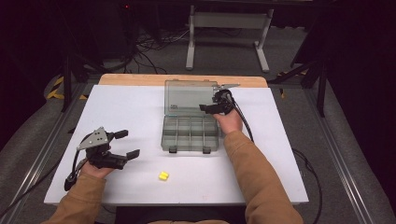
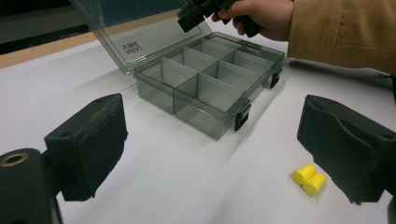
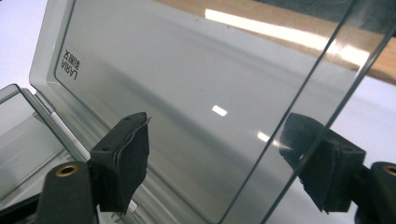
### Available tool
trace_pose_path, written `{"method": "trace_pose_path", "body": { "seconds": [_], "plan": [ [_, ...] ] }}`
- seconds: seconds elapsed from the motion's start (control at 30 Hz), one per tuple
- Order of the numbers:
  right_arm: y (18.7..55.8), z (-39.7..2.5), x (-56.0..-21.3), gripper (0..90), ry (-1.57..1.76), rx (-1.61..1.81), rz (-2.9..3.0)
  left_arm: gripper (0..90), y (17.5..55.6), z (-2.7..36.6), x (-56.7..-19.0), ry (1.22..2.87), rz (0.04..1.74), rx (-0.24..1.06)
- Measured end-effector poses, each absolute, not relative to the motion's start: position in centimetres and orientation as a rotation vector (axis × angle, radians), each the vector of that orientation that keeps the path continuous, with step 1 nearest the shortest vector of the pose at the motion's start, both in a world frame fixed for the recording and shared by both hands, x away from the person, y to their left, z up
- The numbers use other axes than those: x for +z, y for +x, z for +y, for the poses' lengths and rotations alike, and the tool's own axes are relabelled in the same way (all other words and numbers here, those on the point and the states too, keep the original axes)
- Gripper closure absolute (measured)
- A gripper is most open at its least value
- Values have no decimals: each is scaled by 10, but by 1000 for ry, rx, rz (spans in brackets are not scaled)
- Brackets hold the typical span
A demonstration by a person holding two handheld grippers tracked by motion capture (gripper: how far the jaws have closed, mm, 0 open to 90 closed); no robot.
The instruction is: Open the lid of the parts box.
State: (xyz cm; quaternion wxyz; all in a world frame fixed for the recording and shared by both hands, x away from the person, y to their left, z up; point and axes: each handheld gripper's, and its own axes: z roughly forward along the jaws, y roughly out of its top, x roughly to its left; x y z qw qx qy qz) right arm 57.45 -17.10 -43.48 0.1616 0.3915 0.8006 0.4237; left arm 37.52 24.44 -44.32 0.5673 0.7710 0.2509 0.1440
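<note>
Smoky clear plastic makes up the box (image 1: 190,133), which sits at the table's centre with its lid (image 1: 189,98) swung up toward 12 o'clock. My right gripper (image 1: 209,108) is at the lid's right edge; in the right gripper view its jaws stand spread, one pad in front of the pane and the other seen through it, so the lid edge lies between them without being squeezed. I judge the step in hand to be setting the lid open, or just letting go of it. The tray is split into small compartments, all bare as far as I can see, with two dark latches (image 2: 241,116) on its 6 o'clock wall and a small label (image 3: 71,63) in one corner of the lid.

Two yellow earplugs (image 1: 163,176) lie touching each other on the white table (image 1: 126,112), at about 7 o'clock from the box and well apart from it. My left gripper (image 1: 127,143) hovers at 9 o'clock from the box, jaws spread wide and holding nothing; in the left gripper view the plugs lie just inside its right pad. The next move, I think, calls for lowering that gripper over the plugs, closing gently since they look soft, and carrying one to a compartment while the right gripper backs clear of the lid
</note>
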Motion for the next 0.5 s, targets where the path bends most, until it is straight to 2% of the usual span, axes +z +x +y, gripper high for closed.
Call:
{"method": "trace_pose_path", "body": {
  "seconds": [0.5],
  "plan": [
    [577, -173, -442, 230, 1184, 1169, 2333, 90, 375, 244, -443, 1811, 588, 337]
  ]
}}
